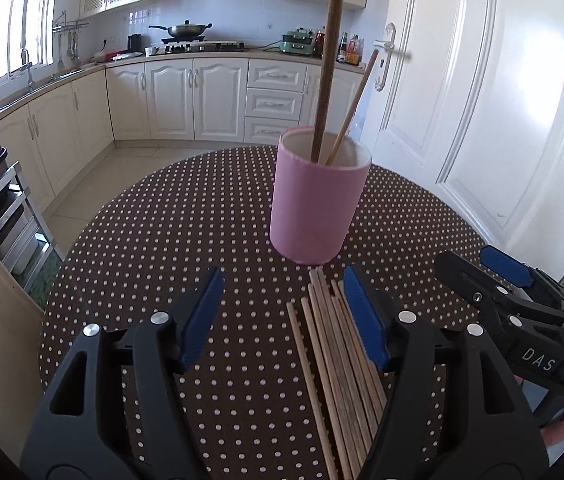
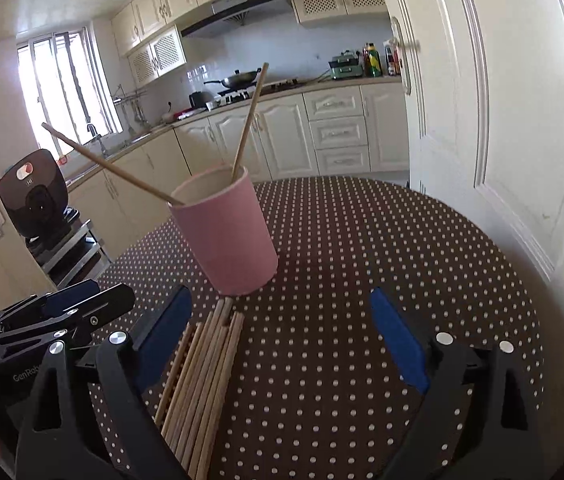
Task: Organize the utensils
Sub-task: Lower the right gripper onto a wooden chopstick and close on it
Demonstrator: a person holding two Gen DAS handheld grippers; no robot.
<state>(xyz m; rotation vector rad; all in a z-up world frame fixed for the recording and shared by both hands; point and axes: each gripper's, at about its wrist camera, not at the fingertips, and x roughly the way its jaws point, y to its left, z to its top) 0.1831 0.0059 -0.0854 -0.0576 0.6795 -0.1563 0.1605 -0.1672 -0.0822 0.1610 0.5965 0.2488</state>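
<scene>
Nearest me, my left gripper (image 1: 282,316) has its jaws apart over the near edge of the bench (image 1: 202,208), nothing clamped; the bundle of loose chopsticks (image 1: 337,356) lies flat between them, close against the right pad. My right gripper (image 2: 282,340) also has its jaws apart and empty, with the bundle just inside its left pad. Just past the chopstick tips, the pink cup (image 1: 315,204) stands upright mid-bench, two chopsticks (image 2: 248,120) leaning in it.

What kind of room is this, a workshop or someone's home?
Most likely a home kitchen: cream wooden cabinets line the walls, a steel wok sits on the gas stove, and a brown polka-dot table holds a pink cylindrical cup of chopsticks.
</scene>
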